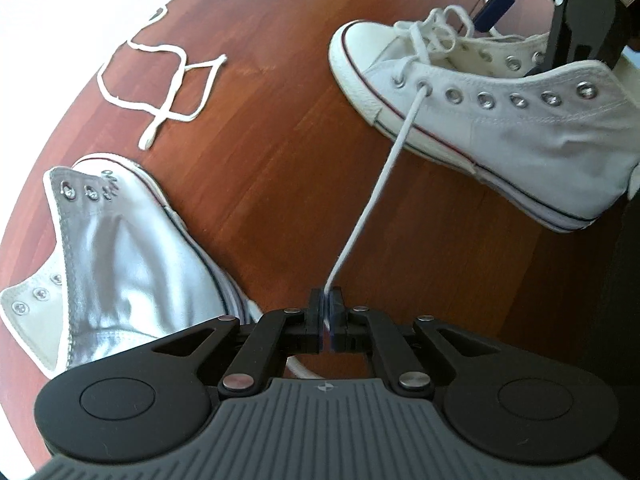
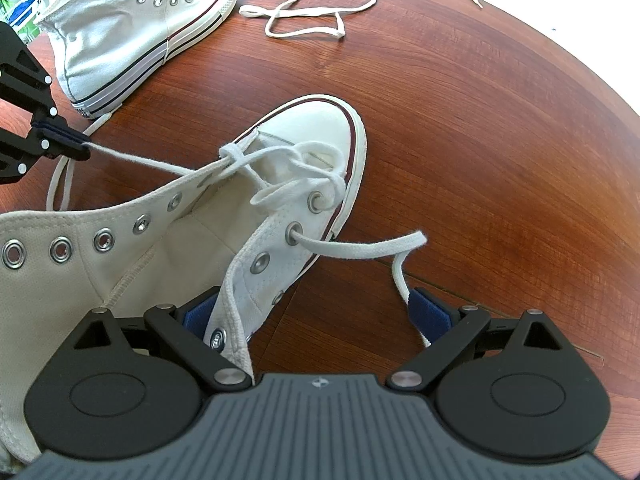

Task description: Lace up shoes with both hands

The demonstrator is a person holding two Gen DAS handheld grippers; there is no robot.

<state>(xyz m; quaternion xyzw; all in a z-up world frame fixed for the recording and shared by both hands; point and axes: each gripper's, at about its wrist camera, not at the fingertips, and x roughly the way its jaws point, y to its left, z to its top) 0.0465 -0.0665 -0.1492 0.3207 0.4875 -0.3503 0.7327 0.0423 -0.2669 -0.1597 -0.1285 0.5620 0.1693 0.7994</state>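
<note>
Both views are bright, lit by soft daylight. In the left wrist view the second shoe (image 1: 120,248) shows a strong silvery glare along its side, washing out the canvas. The red-brown worktop (image 1: 260,168) carries a pale sheen and only faint shadows under the shoes. Beyond the worktop's edge the background is blown out to white. Fisheye distortion bows that edge into a curve. Focus is fairly sharp, with slight softness near the corners.
</note>
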